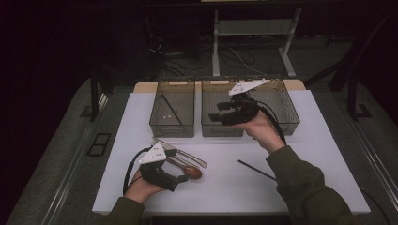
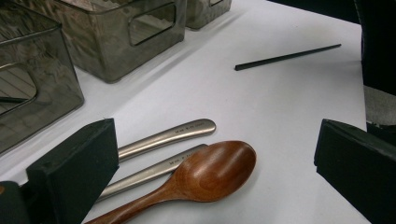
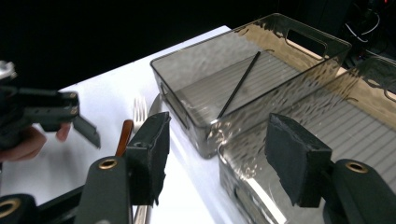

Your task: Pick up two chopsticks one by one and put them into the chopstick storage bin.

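While the left hand-held gripper (image 1: pixel 180 174) is resting low on the white desk (image 1: pixel 225 187) with its jaws standing wide and empty, the wooden spoon (image 2: pixel 205 172) is lying between them in the left gripper view, touching two metal handles (image 2: pixel 173 135) beside it. Over the right-hand clear bin (image 1: pixel 277 110), the right hand-held gripper (image 1: pixel 218 117) is hovering with jaws partly spread and holding nothing. One black chopstick (image 1: pixel 171 110) is lying inside the left-hand clear bin (image 1: pixel 157 123); another chopstick (image 1: pixel 256 169) is lying on the desk near the person's right sleeve (image 1: pixel 300 183).
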{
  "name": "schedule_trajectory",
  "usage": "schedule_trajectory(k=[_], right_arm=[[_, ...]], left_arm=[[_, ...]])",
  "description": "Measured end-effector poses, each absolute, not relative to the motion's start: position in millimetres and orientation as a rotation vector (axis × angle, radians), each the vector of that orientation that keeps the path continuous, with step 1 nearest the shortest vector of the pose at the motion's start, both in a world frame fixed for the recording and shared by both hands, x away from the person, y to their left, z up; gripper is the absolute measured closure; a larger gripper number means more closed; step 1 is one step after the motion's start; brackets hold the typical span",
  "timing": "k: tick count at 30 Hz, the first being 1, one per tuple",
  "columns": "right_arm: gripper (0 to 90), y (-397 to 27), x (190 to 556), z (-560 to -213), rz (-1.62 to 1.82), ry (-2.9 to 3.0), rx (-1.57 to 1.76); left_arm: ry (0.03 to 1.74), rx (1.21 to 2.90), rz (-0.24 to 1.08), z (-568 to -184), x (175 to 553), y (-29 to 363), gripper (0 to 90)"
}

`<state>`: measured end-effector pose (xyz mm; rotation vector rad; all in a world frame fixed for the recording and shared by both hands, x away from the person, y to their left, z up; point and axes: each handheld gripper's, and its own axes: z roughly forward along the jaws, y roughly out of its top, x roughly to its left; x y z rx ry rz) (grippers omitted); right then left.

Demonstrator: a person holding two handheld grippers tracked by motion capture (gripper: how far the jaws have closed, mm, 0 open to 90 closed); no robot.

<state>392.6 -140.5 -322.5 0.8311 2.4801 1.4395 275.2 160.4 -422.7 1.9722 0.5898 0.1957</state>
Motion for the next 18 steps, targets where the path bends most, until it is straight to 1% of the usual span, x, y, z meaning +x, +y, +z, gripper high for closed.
schedule_trajectory(k=[11,18], right_arm=[[39.3,-181,362,-327,1.43,2.469,0.809],[39.3,-208,343,-341,1.41,2.466,0.836]], left_arm=[[0.596,1.962,0.201,-424,276,161,0.0],[0.599,1.955,0.201,-423,276,161,0.0]])
